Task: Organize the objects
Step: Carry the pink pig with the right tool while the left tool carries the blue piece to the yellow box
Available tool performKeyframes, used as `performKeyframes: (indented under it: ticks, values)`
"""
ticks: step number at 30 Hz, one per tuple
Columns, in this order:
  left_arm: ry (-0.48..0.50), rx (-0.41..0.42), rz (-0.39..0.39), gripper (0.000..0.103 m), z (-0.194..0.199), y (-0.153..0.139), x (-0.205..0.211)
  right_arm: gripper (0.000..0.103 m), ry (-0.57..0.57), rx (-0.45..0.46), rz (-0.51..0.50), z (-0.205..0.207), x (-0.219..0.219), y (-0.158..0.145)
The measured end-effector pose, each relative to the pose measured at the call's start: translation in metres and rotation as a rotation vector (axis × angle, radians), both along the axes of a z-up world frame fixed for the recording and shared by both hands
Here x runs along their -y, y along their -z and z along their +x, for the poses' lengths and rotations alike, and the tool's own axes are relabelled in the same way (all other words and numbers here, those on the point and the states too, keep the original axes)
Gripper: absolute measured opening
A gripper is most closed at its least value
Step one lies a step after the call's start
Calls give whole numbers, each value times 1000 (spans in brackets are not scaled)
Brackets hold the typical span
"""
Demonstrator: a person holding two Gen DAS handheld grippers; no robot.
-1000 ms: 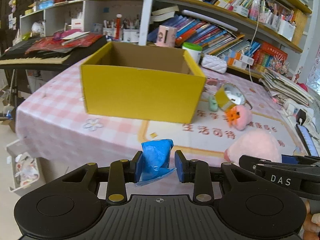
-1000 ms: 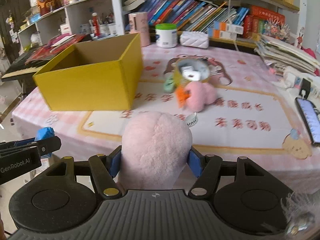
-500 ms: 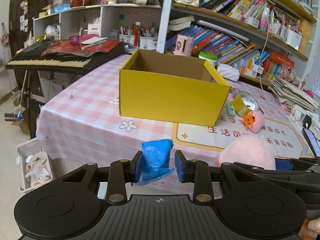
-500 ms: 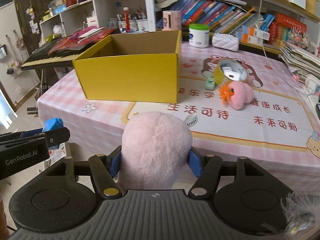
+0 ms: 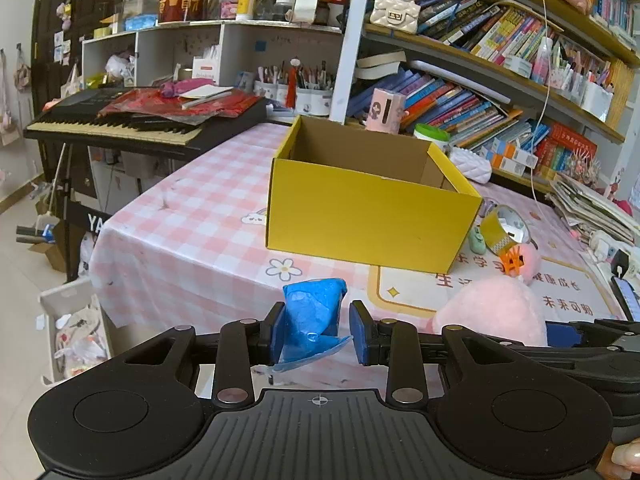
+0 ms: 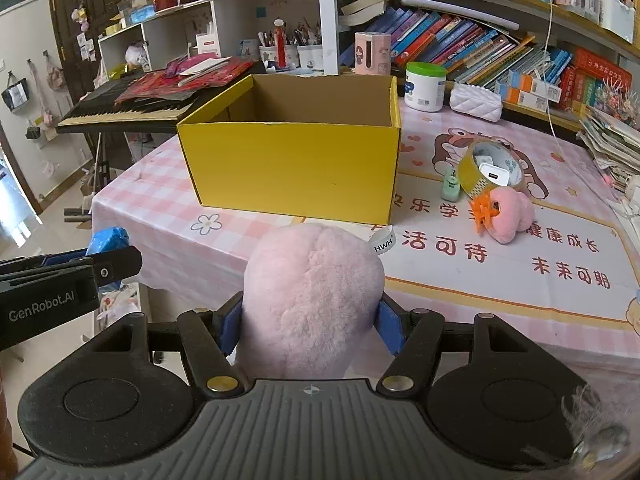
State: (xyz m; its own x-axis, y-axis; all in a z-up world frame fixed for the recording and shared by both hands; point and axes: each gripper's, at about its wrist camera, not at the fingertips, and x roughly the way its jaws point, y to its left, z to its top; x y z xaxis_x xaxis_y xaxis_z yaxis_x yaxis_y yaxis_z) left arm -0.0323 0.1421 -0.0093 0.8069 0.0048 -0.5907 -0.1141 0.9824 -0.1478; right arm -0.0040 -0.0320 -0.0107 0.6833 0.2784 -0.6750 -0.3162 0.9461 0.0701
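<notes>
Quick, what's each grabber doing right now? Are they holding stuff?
Left gripper: closed on the crumpled blue packet.
Right gripper: closed on the fluffy pink plush.

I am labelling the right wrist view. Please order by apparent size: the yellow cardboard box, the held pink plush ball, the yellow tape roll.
1. Yellow cardboard box, largest.
2. Pink plush ball; it is nearest the camera, so its true size is unsure.
3. Yellow tape roll, smallest.

Crowded bookshelves back a checked table beside a keyboard.
</notes>
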Motion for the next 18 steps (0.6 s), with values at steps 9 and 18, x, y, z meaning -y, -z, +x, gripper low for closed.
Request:
performKeyframes:
  ticks: [9, 18]
  values:
    - [13, -2, -5, 32, 2, 0, 1, 63, 9, 6, -7, 2, -1, -3]
    - [-6, -8, -17, 32, 6, 1, -1, 63, -9, 6, -15, 6, -3, -3]
